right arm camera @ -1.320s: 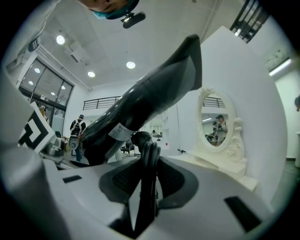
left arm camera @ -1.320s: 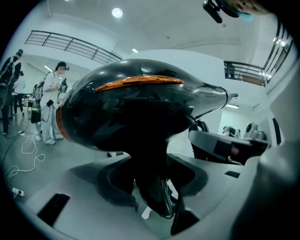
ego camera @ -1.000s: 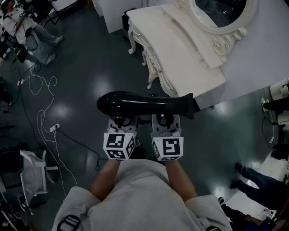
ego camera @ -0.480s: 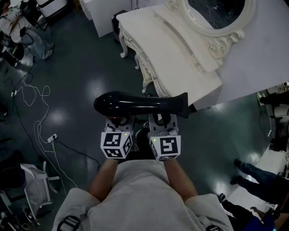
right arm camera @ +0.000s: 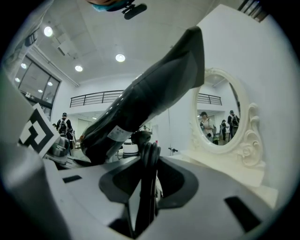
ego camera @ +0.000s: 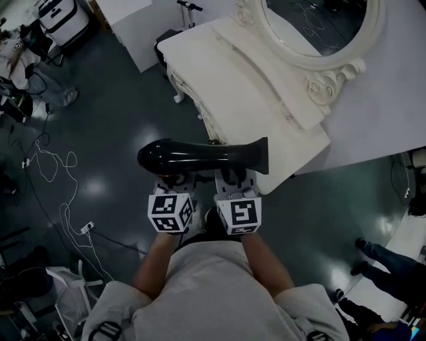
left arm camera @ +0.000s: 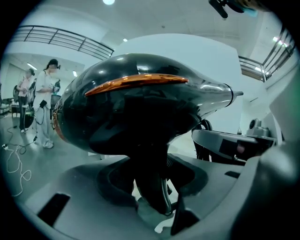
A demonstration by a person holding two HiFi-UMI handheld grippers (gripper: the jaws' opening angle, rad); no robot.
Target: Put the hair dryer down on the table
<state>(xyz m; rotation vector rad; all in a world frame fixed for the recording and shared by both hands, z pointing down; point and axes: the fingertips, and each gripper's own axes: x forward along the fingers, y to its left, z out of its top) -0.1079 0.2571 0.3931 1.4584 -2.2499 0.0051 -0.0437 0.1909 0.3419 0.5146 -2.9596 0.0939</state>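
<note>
Both grippers are carrying the hair dryer (ego camera: pixel 200 157) level in the air, nozzle reaching the near edge of the white tabletop (ego camera: pixel 226 73); not yet set down. Left gripper (ego camera: pixel 174 185): fingers (left arm camera: pixel 65 187) are clamping the dryer's handle. Right gripper (ego camera: pixel 234 181): fingers (right arm camera: pixel 225 192) are pinching a thin black part under the barrel, probably the cord, likely stopping it dangling. An oval mirror (ego camera: pixel 313 26) is standing behind the tabletop. Dark glossy floor (ego camera: pixel 113 113); loose cables (ego camera: pixel 50 166) are trailing at left.

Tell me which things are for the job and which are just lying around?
For the job: hair dryer; left gripper and right gripper, both shut on it; white dressing table.
Just lying about: oval mirror; floor cables; power strip.
</note>
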